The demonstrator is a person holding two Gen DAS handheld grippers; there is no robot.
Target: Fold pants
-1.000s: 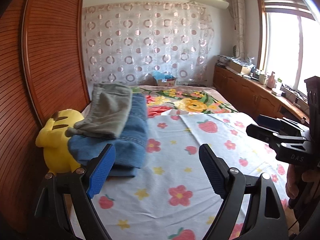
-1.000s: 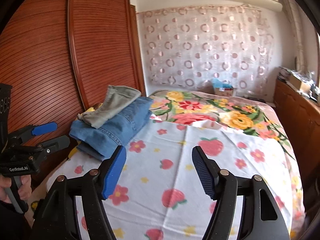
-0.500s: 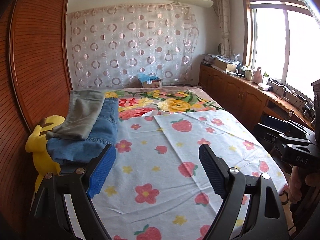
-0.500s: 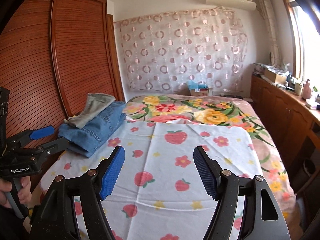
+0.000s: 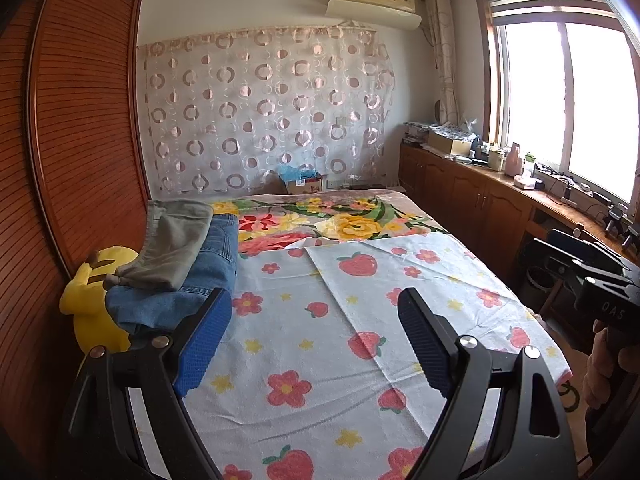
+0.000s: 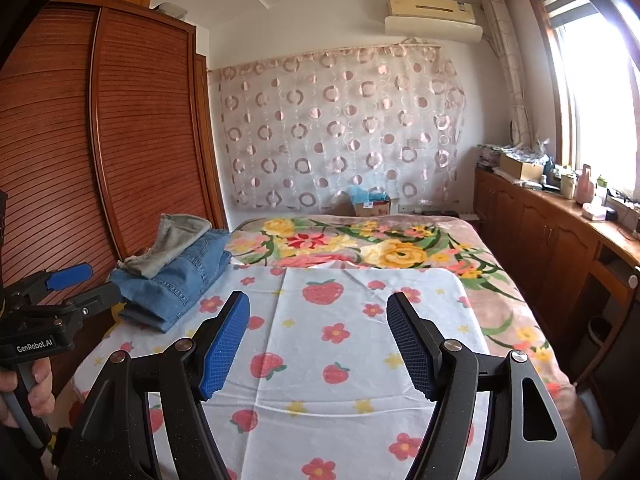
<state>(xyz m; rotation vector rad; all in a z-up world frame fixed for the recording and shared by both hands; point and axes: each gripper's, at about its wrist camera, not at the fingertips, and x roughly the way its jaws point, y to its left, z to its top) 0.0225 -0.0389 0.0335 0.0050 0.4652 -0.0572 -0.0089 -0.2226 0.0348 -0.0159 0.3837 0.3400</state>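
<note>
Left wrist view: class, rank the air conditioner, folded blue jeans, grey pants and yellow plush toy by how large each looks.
1. folded blue jeans
2. grey pants
3. air conditioner and yellow plush toy: look alike; the toy is partly hidden and far nearer, so unranked.

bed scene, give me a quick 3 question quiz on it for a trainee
1. True or false: the grey pants lie on top of the folded blue jeans.
2. Multiple choice: the yellow plush toy sits
A. in the middle of the strawberry sheet
B. at the bed's left edge, between the clothes stack and the wooden wardrobe
C. on the window counter
3. Fill in: the left gripper and the right gripper both have jaws that are ____ and hold nothing.

Key: 1 true; 2 B; 3 open
</note>
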